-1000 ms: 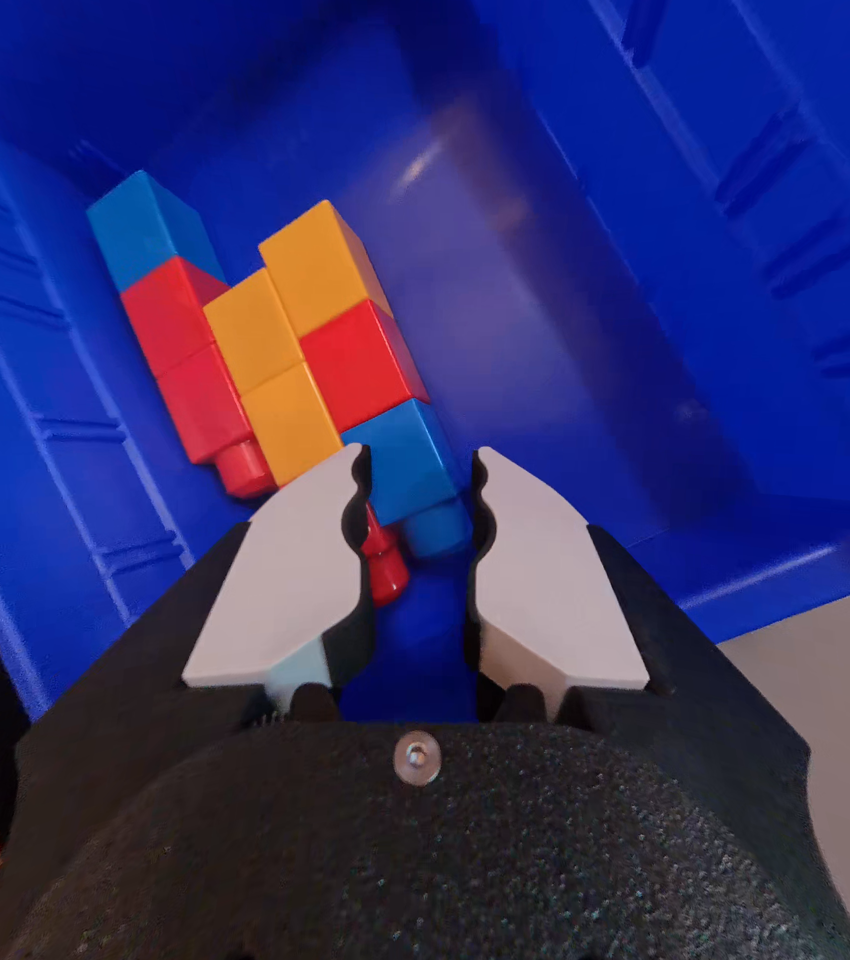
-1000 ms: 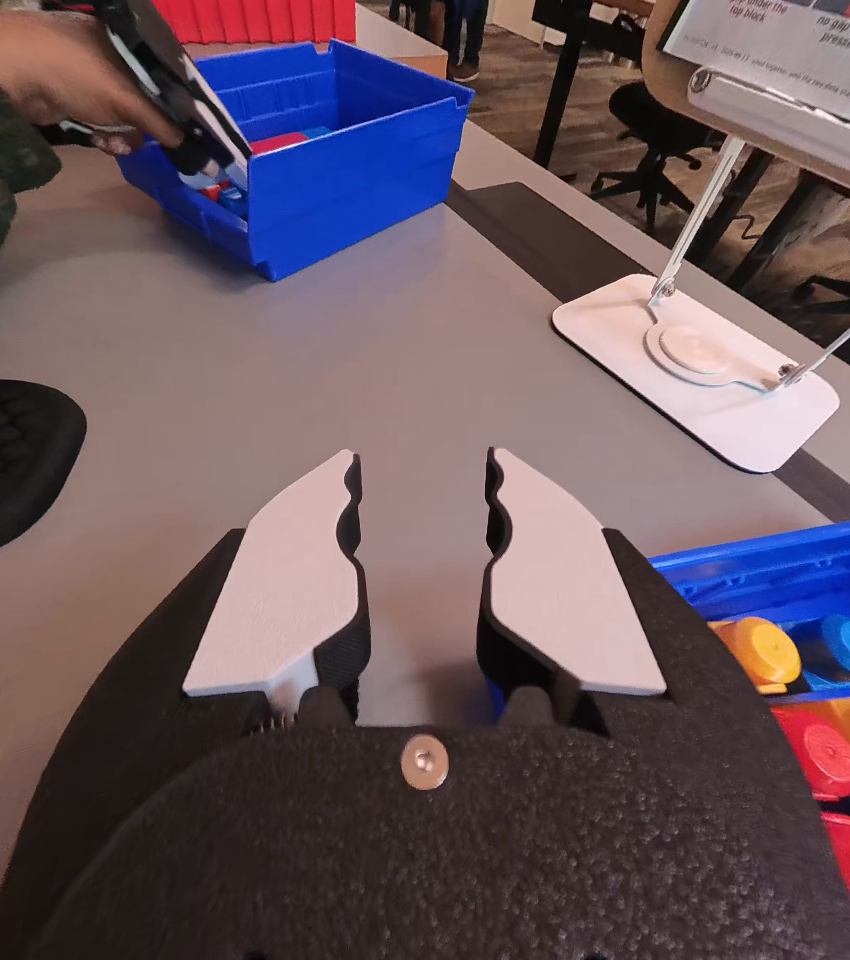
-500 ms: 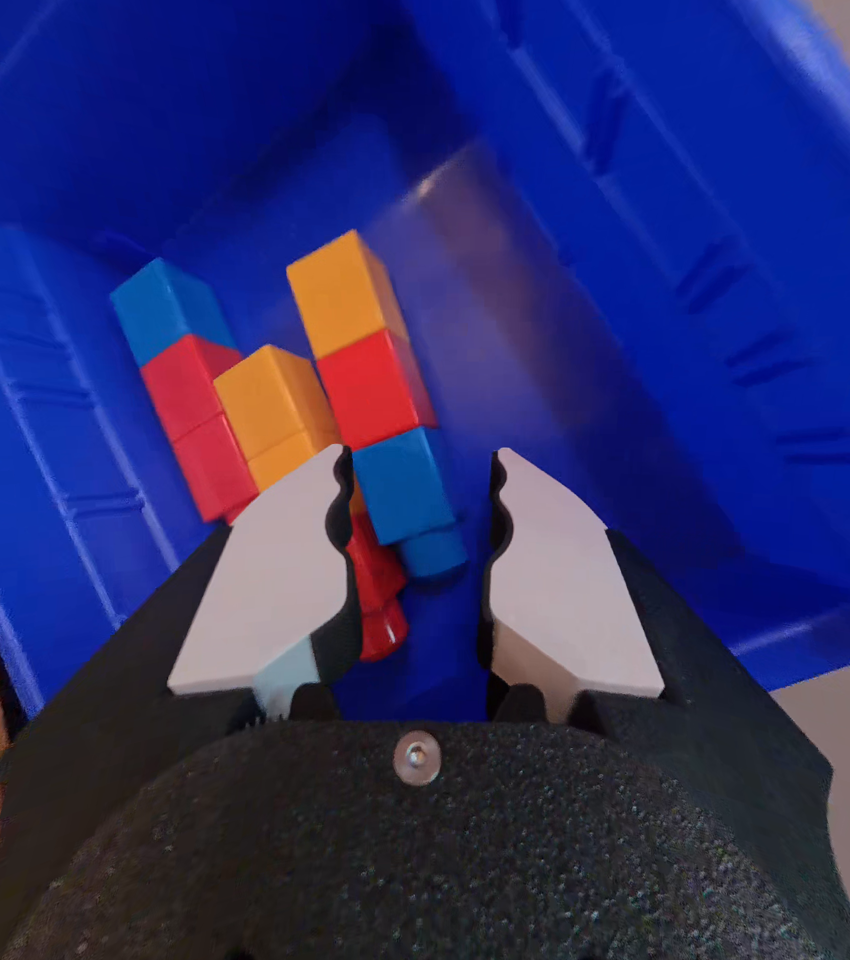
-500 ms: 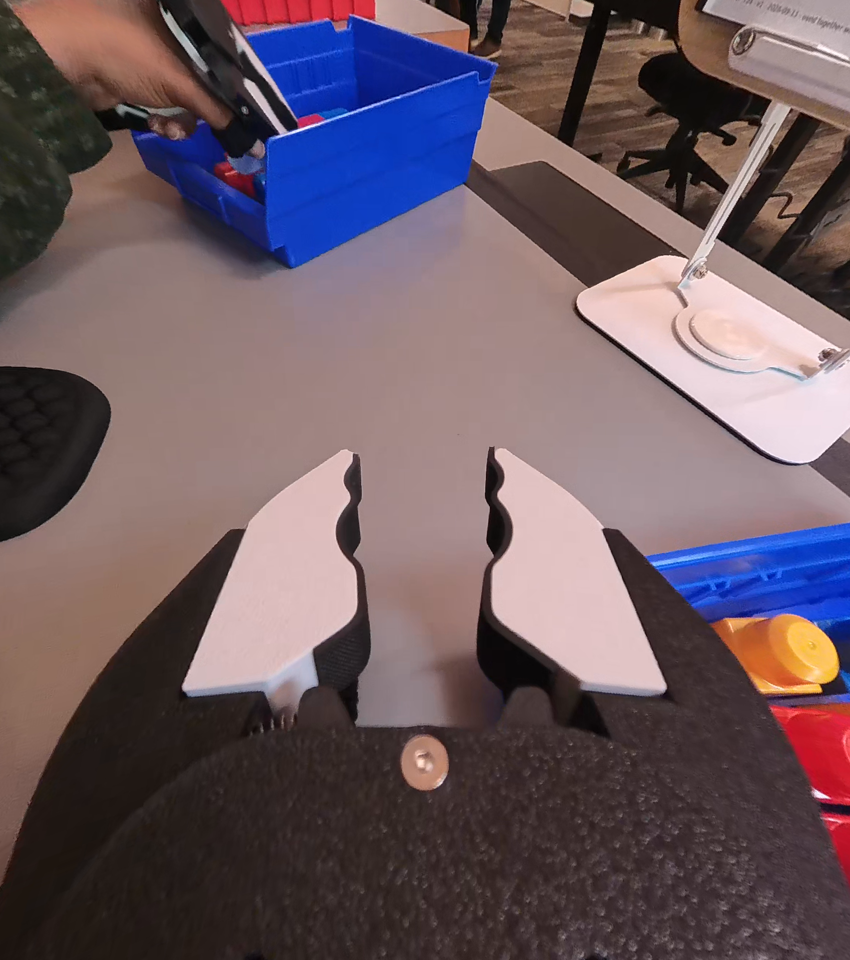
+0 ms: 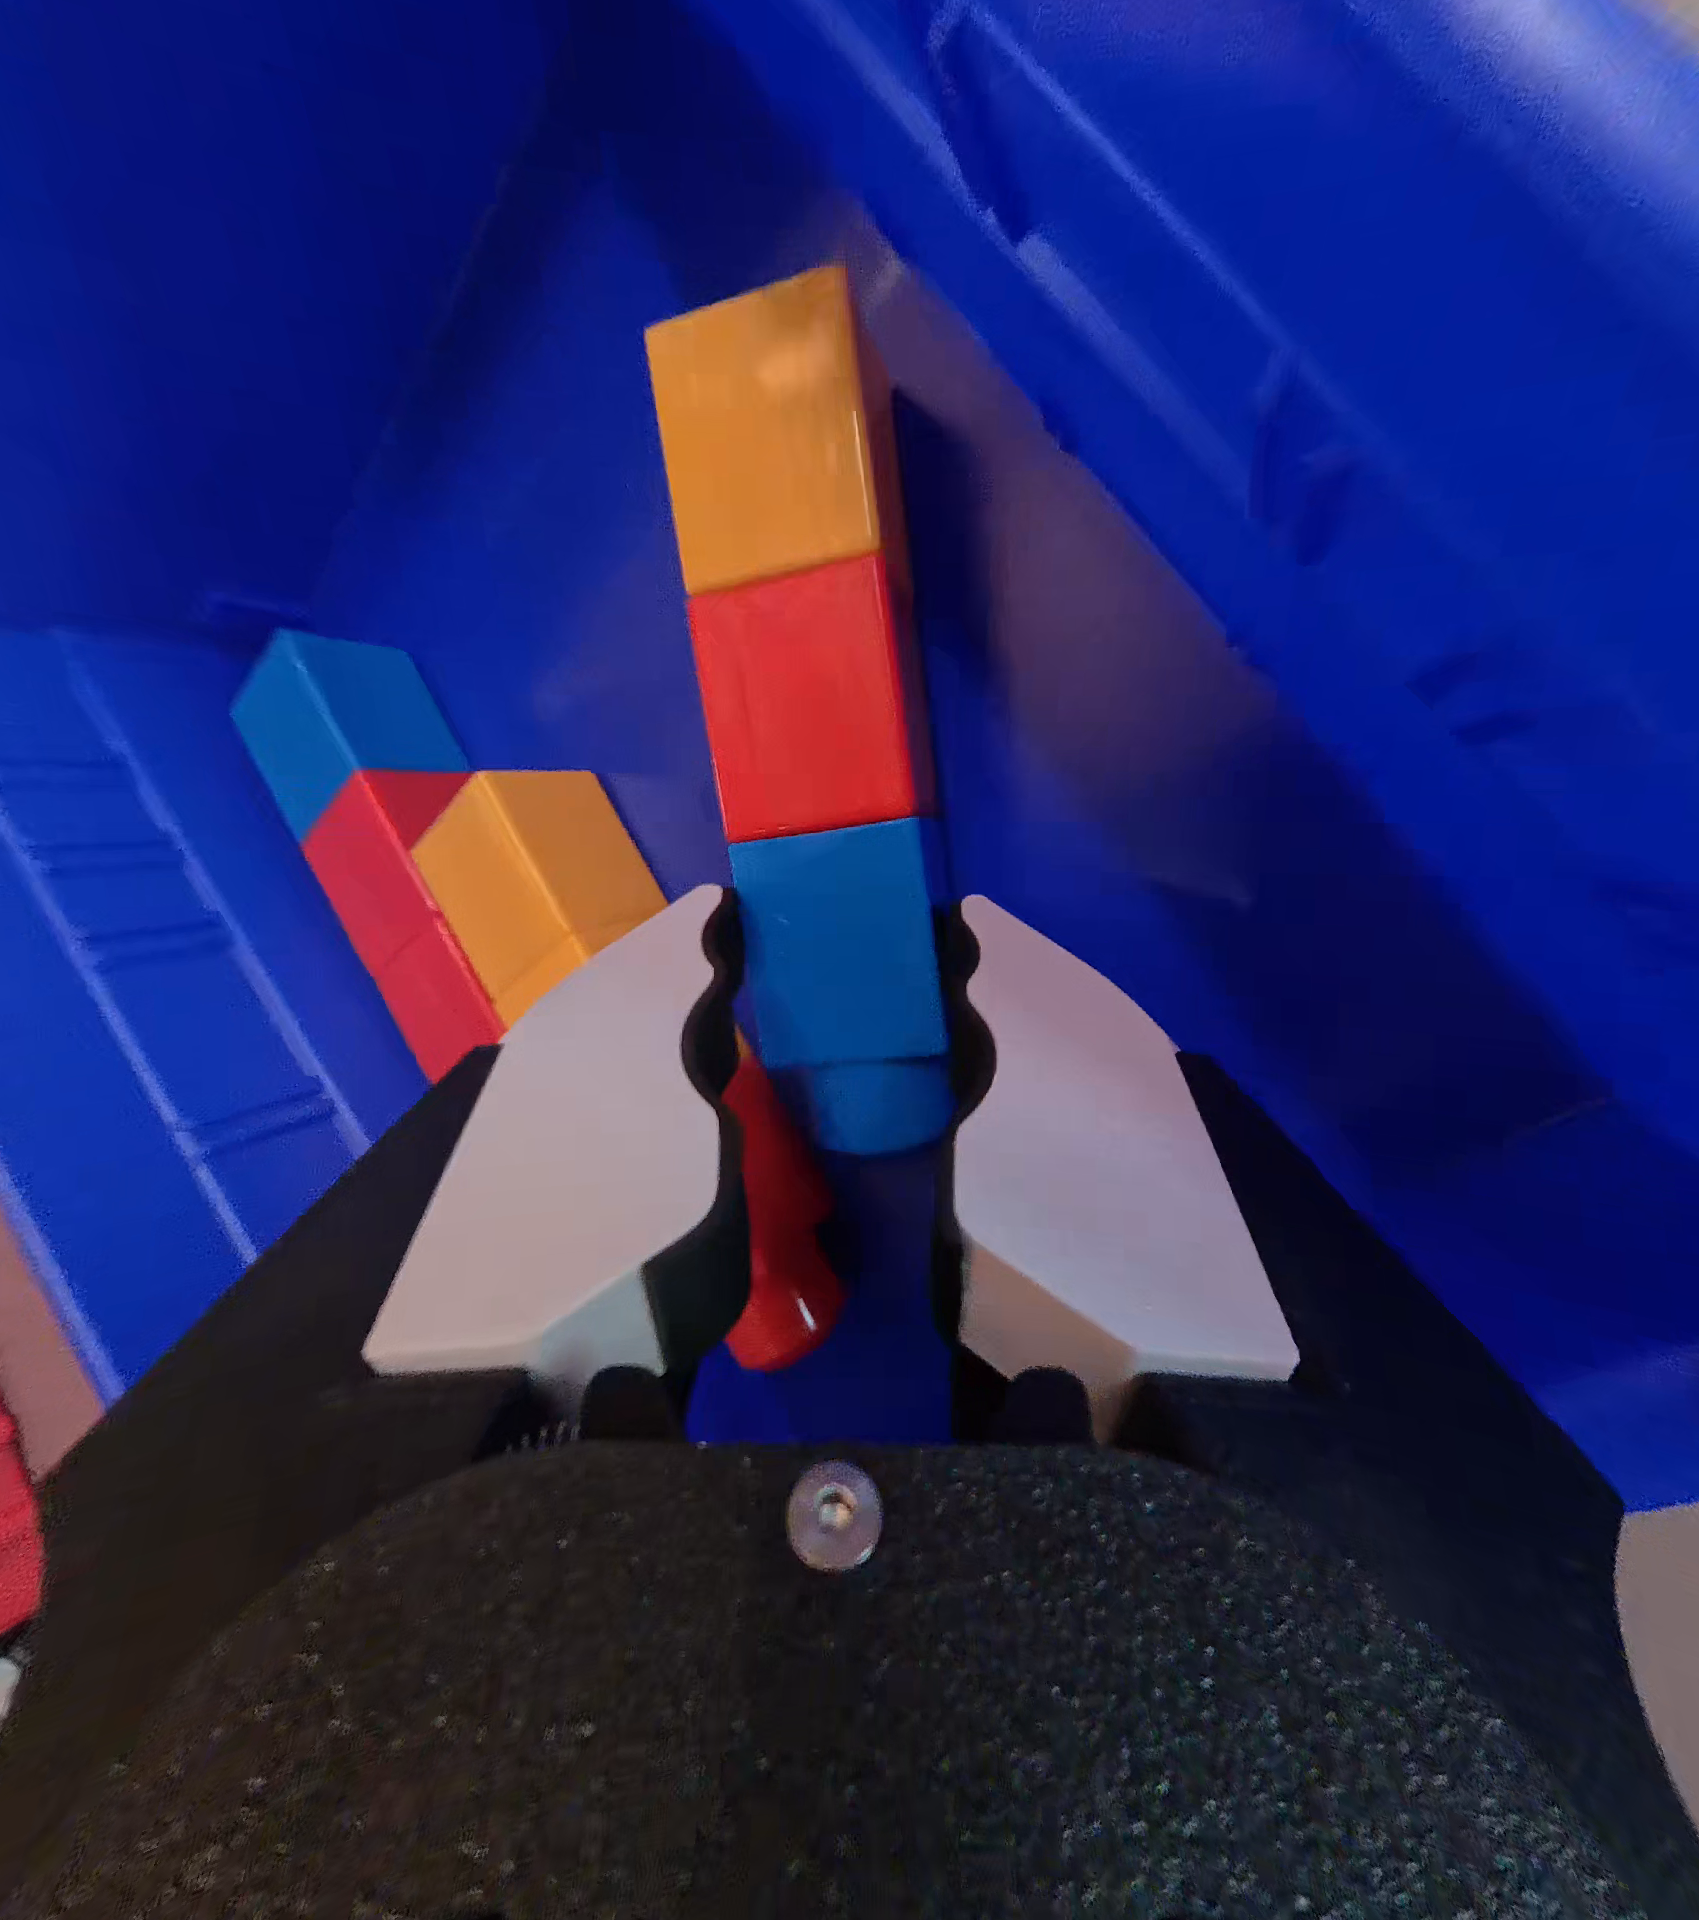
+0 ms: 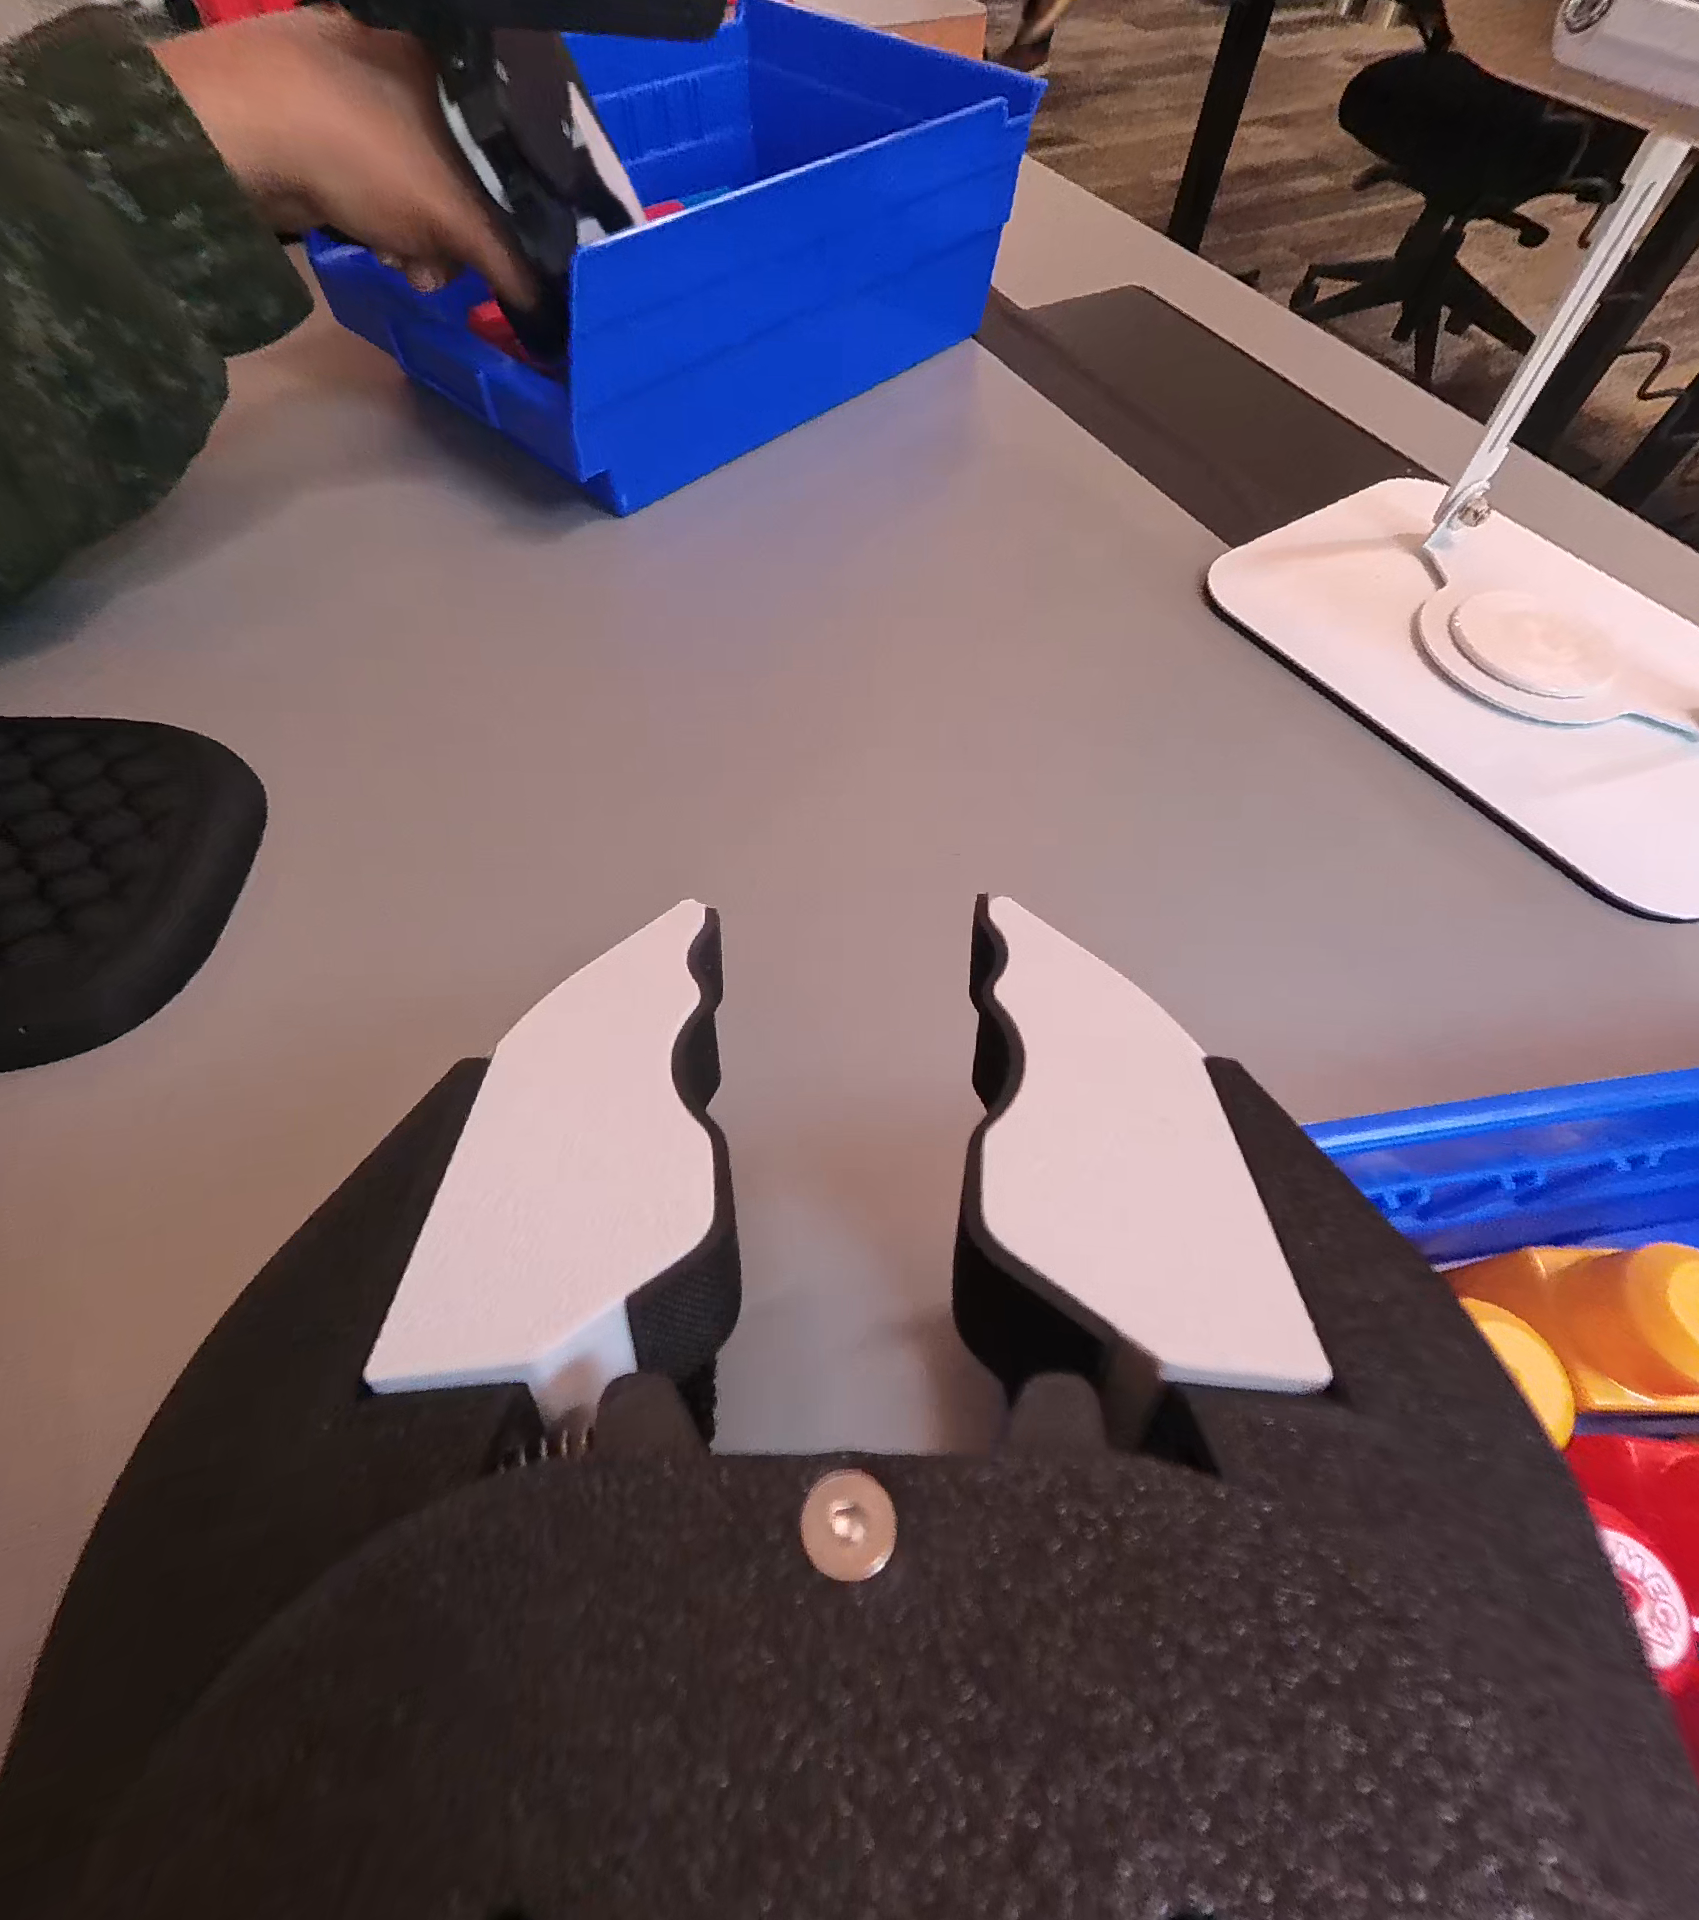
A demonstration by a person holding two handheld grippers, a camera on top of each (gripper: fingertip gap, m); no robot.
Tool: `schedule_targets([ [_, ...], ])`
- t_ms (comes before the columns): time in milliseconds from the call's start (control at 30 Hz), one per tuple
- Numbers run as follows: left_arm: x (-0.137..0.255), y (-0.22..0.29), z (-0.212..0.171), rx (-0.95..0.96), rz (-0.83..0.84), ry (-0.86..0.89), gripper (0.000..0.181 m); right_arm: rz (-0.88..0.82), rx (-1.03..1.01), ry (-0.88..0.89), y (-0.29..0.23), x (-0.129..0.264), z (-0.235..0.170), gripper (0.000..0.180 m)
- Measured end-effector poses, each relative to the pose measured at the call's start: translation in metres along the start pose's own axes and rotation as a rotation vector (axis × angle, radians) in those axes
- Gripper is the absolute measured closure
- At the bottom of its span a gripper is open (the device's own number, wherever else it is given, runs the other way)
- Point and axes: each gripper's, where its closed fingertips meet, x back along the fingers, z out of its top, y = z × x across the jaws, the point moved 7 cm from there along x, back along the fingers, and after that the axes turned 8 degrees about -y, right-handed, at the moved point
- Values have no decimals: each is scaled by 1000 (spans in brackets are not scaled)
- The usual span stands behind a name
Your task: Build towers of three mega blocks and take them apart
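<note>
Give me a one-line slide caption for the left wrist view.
Left gripper grips the blue end block of an orange-red-blue three-block plastic tower inside the blue plastic bin.

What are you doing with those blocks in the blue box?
A person is working two handheld grippers. The left gripper has its fingers closed on the blue block at the end of a three-block tower of orange, red and blue, inside a blue bin. The right gripper is open and empty above the grey table.
</note>
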Motion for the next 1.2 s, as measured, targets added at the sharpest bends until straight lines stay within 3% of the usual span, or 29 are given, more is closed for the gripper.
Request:
schedule_targets([
  [167,44,-11,-5,8,145,212,144,-14,56,40,-4,1,3,133],
  [333,132,4,-10,-87,240,511,144,-92,198,125,-17,4,18,130],
  [500,195,98,-6,-507,130,656,145,-220,443,106,-45,3,38,118],
  [733,208,227,-17,-1069,52,615,144,-282,806,-159,-81,-25,22,109],
  [800,214,243,-22,-1143,24,655,144,-259,874,-233,-83,-35,7,130],
  [867,221,242,-24,-1136,-43,719,145,-244,869,-192,-83,-36,2,139],
  [933,232,228,-18,-999,-174,902,144,-192,762,-101,-78,-28,9,141],
  [1100,253,182,-6,-497,-768,1378,131,22,393,323,-65,8,41,142],
  [1200,248,191,-2,-379,-1027,1445,128,172,240,499,-66,22,50,142],
])
